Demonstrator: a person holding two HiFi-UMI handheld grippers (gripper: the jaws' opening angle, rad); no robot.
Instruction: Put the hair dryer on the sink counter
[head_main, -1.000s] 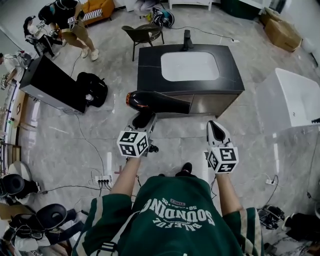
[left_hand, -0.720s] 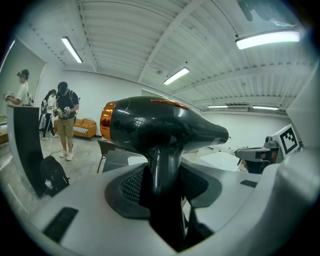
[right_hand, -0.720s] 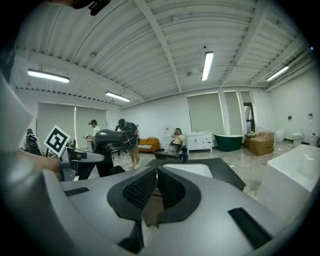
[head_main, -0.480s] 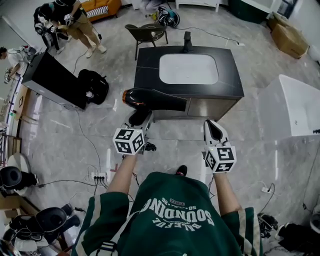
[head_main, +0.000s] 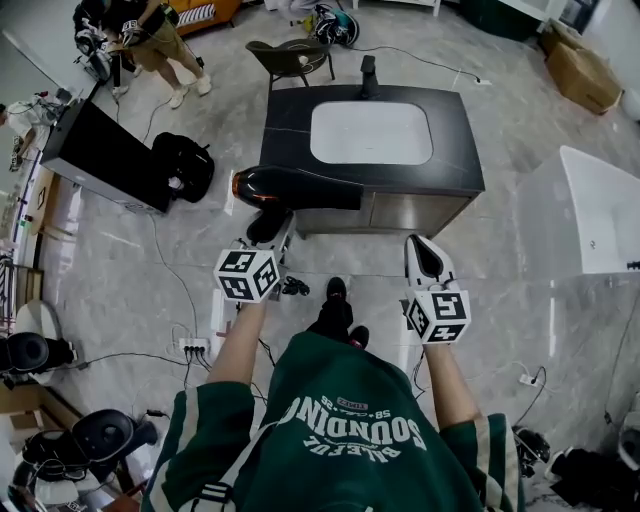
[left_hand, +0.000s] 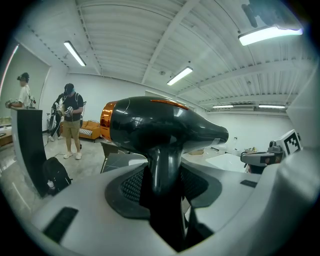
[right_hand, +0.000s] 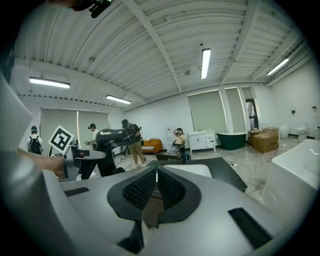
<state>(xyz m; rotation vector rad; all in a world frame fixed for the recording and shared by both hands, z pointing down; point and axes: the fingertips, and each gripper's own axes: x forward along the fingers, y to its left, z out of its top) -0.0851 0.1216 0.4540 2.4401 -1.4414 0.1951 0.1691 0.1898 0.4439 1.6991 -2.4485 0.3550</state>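
A black hair dryer (head_main: 295, 188) with a copper back ring is held upright by its handle in my left gripper (head_main: 270, 228). In the left gripper view the dryer (left_hand: 160, 127) fills the middle, its handle clamped between the jaws and its nozzle pointing right. It hangs just in front of the left front corner of the dark sink counter (head_main: 290, 125), which holds a white basin (head_main: 370, 133) and a black tap (head_main: 368, 75). My right gripper (head_main: 425, 258) is shut and empty, short of the counter's front (right_hand: 220, 170).
A chair (head_main: 290, 58) stands behind the counter. A black panel (head_main: 105, 155) and a black bag (head_main: 185, 165) are at the left, with cables and a power strip (head_main: 192, 346) on the floor. A white tub (head_main: 590, 210) stands at the right. People (head_main: 150, 35) stand far left.
I have stepped closer to the counter. The left gripper and dryer have shifted slightly left and nearer the counter's front corner. The right gripper kept its pose.
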